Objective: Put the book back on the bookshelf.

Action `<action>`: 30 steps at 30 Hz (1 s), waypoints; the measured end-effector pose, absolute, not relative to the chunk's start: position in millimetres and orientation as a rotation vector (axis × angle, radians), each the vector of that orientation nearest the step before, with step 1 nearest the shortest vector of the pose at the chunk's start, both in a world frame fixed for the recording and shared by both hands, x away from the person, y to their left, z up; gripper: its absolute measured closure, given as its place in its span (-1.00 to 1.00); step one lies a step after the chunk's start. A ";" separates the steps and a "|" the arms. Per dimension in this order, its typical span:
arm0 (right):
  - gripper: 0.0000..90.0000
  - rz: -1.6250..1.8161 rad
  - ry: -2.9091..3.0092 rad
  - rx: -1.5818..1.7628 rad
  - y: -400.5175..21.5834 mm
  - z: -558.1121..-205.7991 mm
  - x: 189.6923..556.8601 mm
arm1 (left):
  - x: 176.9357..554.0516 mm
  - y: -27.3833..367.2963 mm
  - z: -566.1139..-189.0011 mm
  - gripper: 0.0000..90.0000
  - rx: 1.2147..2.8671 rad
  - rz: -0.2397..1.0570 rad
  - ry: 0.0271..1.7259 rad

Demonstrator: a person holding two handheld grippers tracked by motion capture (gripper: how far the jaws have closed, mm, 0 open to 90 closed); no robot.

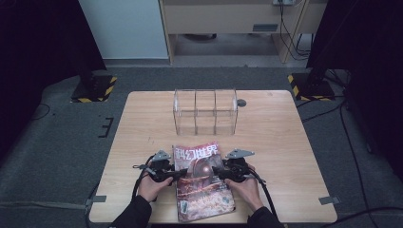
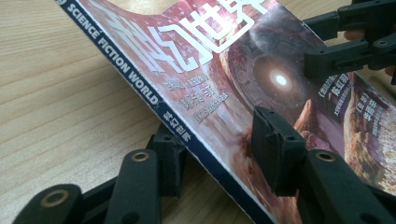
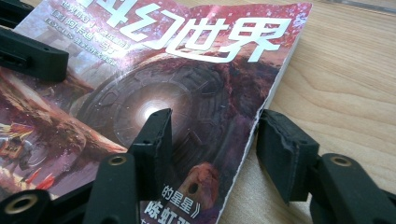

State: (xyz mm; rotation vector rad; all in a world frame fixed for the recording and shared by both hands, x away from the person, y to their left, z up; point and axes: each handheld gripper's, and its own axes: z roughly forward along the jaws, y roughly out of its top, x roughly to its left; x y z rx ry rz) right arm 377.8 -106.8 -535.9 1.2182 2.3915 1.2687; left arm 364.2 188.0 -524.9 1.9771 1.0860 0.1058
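**Two grippers straddling a magazine's edges**

High view: lying near the front of the wooden table (image 1: 142,123), a magazine (image 1: 202,190) with the left gripper (image 1: 175,175) and right gripper (image 1: 216,172) meeting its sides (clear divided box (image 1: 205,112) standing farther back).

Left gripper view: straddling the spine edge (image 2: 159,102), jaws parted, one under, one over the cover.

Right gripper view: bracketing the page edge (image 3: 261,109), jaws apart, not yet clamping.

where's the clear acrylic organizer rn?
In the high view, the clear acrylic three-compartment organizer stands at the far middle of the wooden table, beyond the red science-fiction magazine.
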 end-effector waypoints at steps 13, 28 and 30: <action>0.16 1.313 2.410 1.194 -108.0 -537.4 382.5 | 383.1 179.5 -524.5 0.17 2.027 0.026 1.119; -0.17 1.321 2.408 1.217 -113.5 -526.1 384.2 | 376.1 180.0 -507.6 0.64 1.869 0.006 1.181; -0.26 1.297 2.403 1.206 -117.6 -518.4 386.2 | 376.2 179.4 -502.9 0.68 1.861 0.005 1.184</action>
